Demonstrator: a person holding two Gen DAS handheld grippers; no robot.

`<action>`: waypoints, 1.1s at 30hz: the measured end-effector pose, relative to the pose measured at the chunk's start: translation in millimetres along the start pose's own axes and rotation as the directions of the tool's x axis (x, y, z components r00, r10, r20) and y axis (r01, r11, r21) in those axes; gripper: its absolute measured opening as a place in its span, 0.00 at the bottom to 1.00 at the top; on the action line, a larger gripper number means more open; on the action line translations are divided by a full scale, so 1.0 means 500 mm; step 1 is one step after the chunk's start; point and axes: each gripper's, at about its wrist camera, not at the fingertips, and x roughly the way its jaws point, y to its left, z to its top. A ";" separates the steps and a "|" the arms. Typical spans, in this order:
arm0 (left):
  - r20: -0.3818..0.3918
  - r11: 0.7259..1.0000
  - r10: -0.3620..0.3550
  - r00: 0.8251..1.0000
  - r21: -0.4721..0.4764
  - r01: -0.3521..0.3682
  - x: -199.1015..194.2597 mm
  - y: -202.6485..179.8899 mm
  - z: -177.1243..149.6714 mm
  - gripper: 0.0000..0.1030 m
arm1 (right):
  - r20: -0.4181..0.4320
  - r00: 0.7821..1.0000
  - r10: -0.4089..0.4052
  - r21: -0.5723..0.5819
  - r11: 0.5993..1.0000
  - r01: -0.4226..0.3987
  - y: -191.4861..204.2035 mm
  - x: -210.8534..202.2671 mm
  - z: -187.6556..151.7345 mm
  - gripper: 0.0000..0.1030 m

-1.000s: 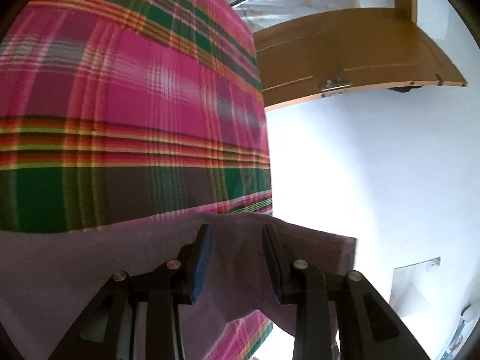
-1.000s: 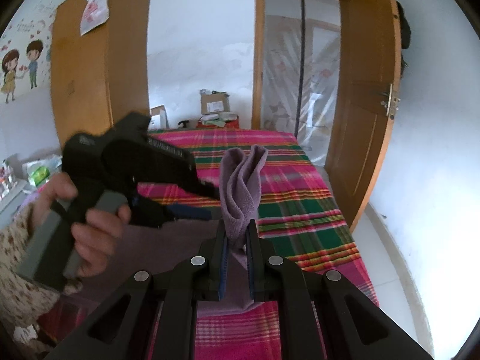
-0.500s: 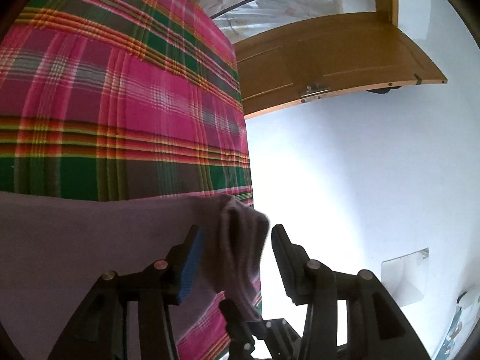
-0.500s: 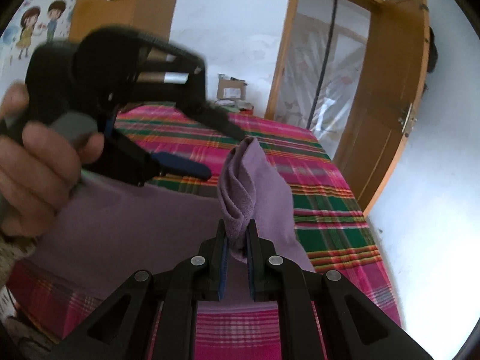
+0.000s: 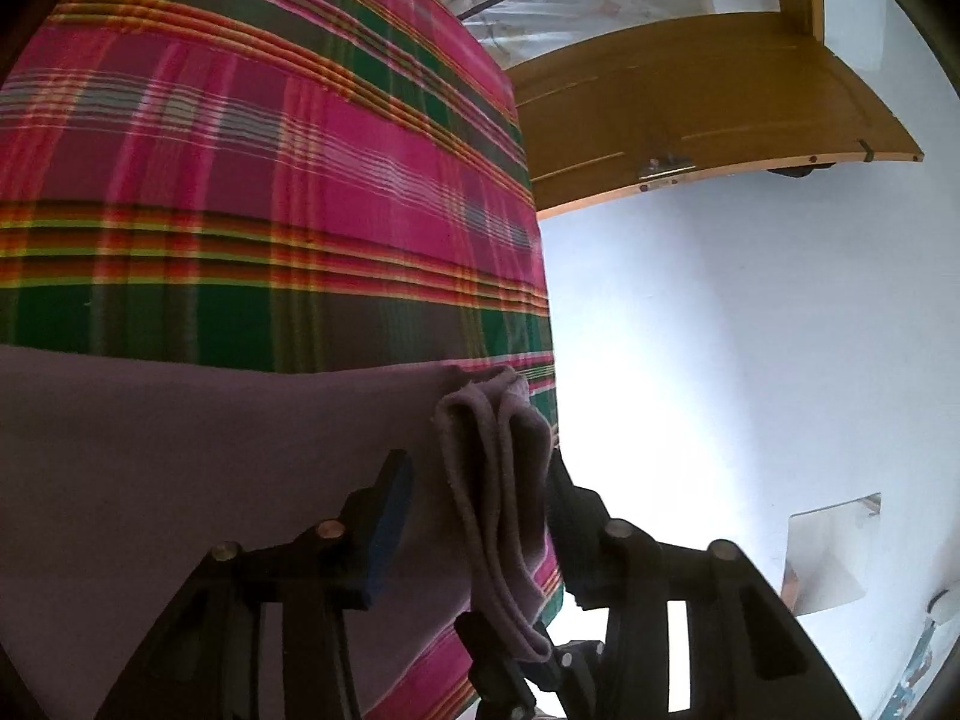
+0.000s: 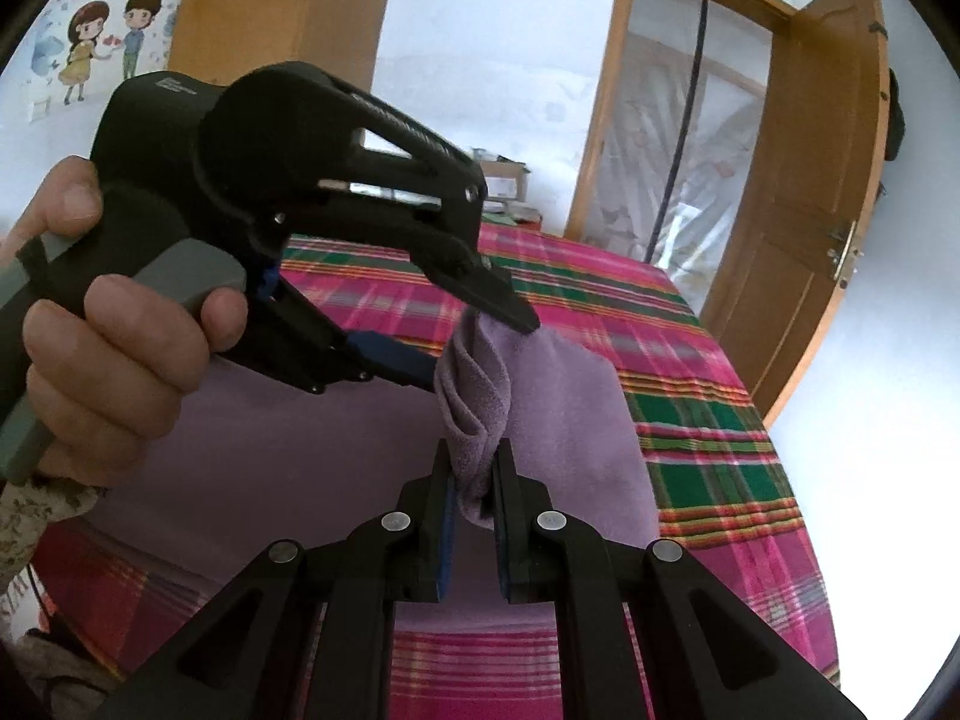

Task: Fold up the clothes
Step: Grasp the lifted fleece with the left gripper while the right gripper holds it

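A purple garment (image 6: 288, 450) lies spread on the bed's plaid sheet (image 6: 690, 372). My right gripper (image 6: 474, 456) is shut on a bunched corner of the garment (image 6: 474, 378), which stands up between its fingers. My left gripper (image 6: 474, 339), held in a hand (image 6: 108, 354), is open, and its two fingers straddle the top of that same bunch. In the left wrist view the bunch (image 5: 498, 480) hangs between the spread fingers of the left gripper (image 5: 477, 468). The rest of the garment (image 5: 180, 468) stretches off to the left over the sheet (image 5: 270, 180).
The bed's right edge drops to a white floor. A wooden door (image 6: 810, 210) stands open at the far right beside a curtained doorway. A wooden wardrobe (image 6: 270, 18) and boxes (image 6: 504, 180) stand past the bed's far end.
My left gripper has moved in on the bunched corner and now straddles it, still open. The right gripper has kept its hold and lifted the bunch closer to the camera.
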 end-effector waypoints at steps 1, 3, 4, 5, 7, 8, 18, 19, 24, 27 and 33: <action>0.006 1.000 0.005 1.000 -0.001 -0.005 -0.012 0.000 -0.003 0.34 | 0.003 1.000 0.006 -0.003 1.000 -0.006 0.004 0.000 0.001 0.10; 0.032 1.000 0.017 0.999 -0.006 -0.017 -0.035 0.001 -0.011 0.29 | 0.007 1.000 0.019 -0.011 1.000 -0.019 0.016 -0.001 0.004 0.10; 0.040 1.000 0.021 0.999 -0.007 -0.021 -0.042 0.003 -0.012 0.28 | 0.009 1.000 0.027 -0.016 1.000 -0.027 0.023 -0.002 0.006 0.10; 0.049 1.000 0.025 0.998 -0.008 -0.025 -0.050 0.005 -0.013 0.26 | 0.011 0.999 0.034 -0.021 0.999 -0.034 0.030 -0.004 0.007 0.10; 0.066 0.999 0.034 0.997 -0.009 -0.033 -0.065 0.009 -0.015 0.25 | 0.014 0.999 0.051 -0.030 0.998 -0.050 0.045 -0.008 0.010 0.10; 0.075 0.999 0.038 0.996 -0.010 -0.037 -0.072 0.011 -0.016 0.24 | 0.017 0.998 0.059 -0.033 0.998 -0.058 0.052 -0.010 0.012 0.10; 0.105 0.998 0.052 0.993 -0.025 -0.049 -0.130 0.055 -0.020 0.18 | 0.027 0.993 0.119 -0.064 0.991 -0.117 0.117 -0.017 0.029 0.10; 0.109 0.998 0.056 0.992 -0.028 -0.053 -0.136 0.060 -0.021 0.18 | 0.023 0.992 0.124 -0.067 0.990 -0.122 0.123 -0.014 0.028 0.10; 0.126 0.994 0.100 0.987 -0.055 -0.093 -0.154 0.090 -0.018 0.18 | 0.004 0.989 0.147 -0.083 0.986 -0.146 0.153 0.000 0.026 0.10; 0.121 0.989 0.134 0.984 -0.079 -0.125 -0.156 0.112 -0.016 0.18 | -0.009 0.987 0.160 -0.092 0.983 -0.160 0.171 0.009 0.024 0.10; 0.102 0.981 0.178 0.979 -0.096 -0.169 -0.152 0.148 -0.023 0.18 | -0.037 0.982 0.183 -0.088 0.979 -0.186 0.174 0.024 0.012 0.11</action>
